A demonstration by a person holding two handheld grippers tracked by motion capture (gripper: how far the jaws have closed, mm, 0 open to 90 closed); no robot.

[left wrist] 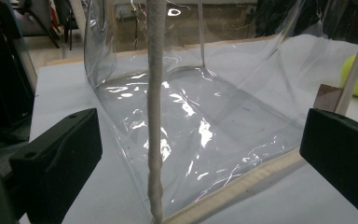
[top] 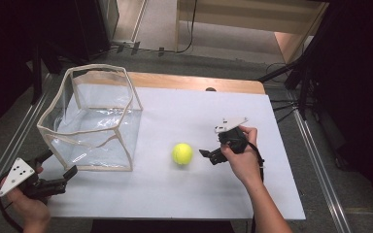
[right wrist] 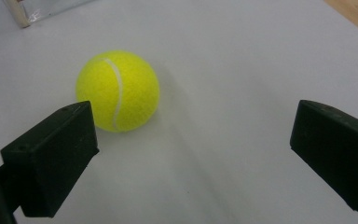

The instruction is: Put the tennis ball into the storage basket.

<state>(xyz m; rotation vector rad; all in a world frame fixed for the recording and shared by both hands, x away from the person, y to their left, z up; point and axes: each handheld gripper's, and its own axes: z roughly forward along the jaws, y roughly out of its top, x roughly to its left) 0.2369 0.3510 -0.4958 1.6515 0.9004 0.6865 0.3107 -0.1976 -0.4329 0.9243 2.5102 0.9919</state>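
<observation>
My right gripper point(top: 208, 154) is spread wide and holds nothing; the tennis ball point(top: 182, 154) lies on the white table point(top: 184, 194) just ahead of it, off toward one jaw rather than centred between them, and not touching either. My left gripper point(top: 60, 167) is also released, its jaws straddling the near corner seam of the clear plastic bag point(top: 90, 116), which stands open-topped on the table's left side, beside the ball.
</observation>
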